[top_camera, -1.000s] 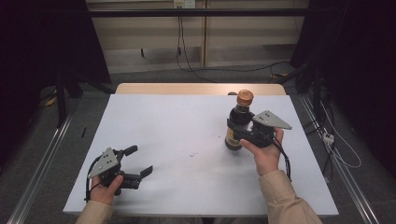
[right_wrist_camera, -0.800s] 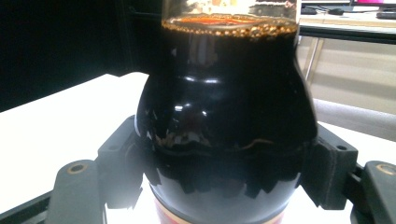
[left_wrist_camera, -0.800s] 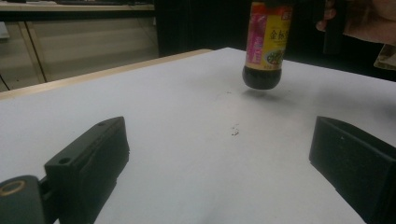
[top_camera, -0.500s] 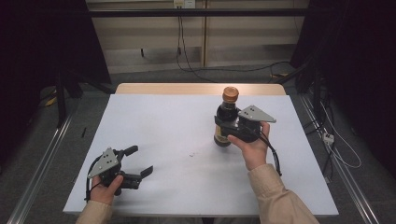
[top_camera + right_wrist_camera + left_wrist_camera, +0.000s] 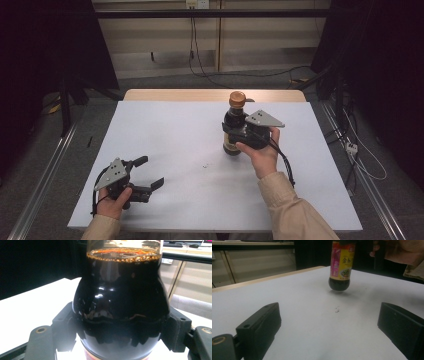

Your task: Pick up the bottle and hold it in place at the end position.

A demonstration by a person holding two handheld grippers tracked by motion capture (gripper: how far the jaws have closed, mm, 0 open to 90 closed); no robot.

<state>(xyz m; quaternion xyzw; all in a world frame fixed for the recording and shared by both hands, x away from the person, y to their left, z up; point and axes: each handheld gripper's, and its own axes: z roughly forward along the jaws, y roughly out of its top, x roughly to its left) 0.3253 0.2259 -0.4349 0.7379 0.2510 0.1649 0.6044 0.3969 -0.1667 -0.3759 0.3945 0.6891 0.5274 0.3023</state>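
A dark sauce bottle [image 5: 232, 120] with an orange cap and a yellow-and-pink label stands upright right of the table's middle. My right gripper [image 5: 231, 136] is shut on its body, and the right gripper view shows both jaws pressed against the dark glass of the bottle [image 5: 122, 302]. In the left gripper view the bottle [image 5: 340, 265] hangs just above the white table [image 5: 175, 130], with a shadow beneath it. My left gripper [image 5: 150, 171] rests near the front left corner, open, with nothing between its jaws; from its own camera the left gripper [image 5: 329, 325] frames bare table.
A small dark mark [image 5: 205, 165] lies on the white surface between the grippers. A wooden strip [image 5: 210, 95] edges the far side. Metal rails run along the floor on both sides, and cables [image 5: 360, 160] trail at the right.
My right gripper has carried the bottle leftward, toward the table's middle. The left gripper has stayed where it was.
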